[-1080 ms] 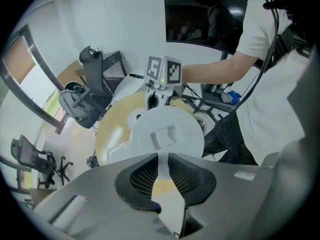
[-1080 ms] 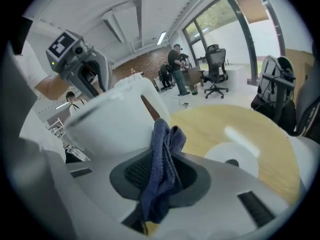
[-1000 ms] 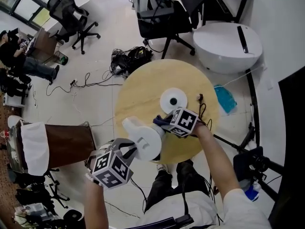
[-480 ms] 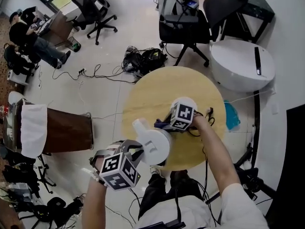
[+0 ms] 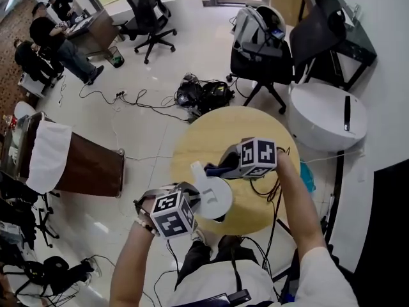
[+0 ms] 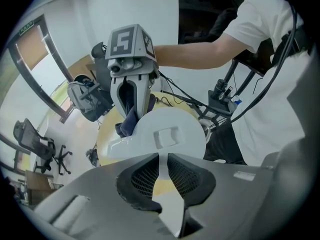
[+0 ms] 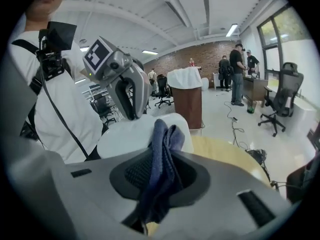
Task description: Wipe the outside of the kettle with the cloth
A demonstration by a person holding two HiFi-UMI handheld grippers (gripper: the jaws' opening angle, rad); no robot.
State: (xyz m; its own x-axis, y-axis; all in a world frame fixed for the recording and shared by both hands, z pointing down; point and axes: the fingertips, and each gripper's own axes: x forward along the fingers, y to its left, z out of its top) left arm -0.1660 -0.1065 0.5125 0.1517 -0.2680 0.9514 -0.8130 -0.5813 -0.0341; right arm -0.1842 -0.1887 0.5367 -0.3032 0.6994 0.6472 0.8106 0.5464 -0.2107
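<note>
**Around the kettle's handle: one gripper clamped, the other bringing the cloth**

At the near side of the kettle (image 5: 214,197), the left gripper (image 5: 185,194) has its jaws nearly together on the thin white handle (image 6: 163,176). In the left gripper view the handle runs as a narrow strip between the two dark pads, and both pads press on it. The lower end of the handle is cut off by the gripper's own body.

At the far side of the kettle, the right gripper (image 5: 222,167) has its jaws closed on a dark blue cloth (image 7: 161,151). The cloth fills the gap between the pads and its bunched free end sticks out towards the kettle's white wall (image 7: 127,136). In the left gripper view the cloth (image 6: 130,118) hangs down from the right gripper (image 6: 131,96) just behind the lid, near the spout (image 6: 111,146). It seems to touch the wall there, but the lid's edge hides the place of contact, so I cannot say it surely.

Under the kettle is a round wooden table (image 5: 198,136). From the head view only the lid and the spout are seen from above; the kettle's wall and bottom are hidden, and I cannot tell if it stands on the table or is held above it. Black cables (image 5: 265,185) lie on the table to the right of the kettle, partly covered by the person's right forearm (image 5: 295,200).
</note>
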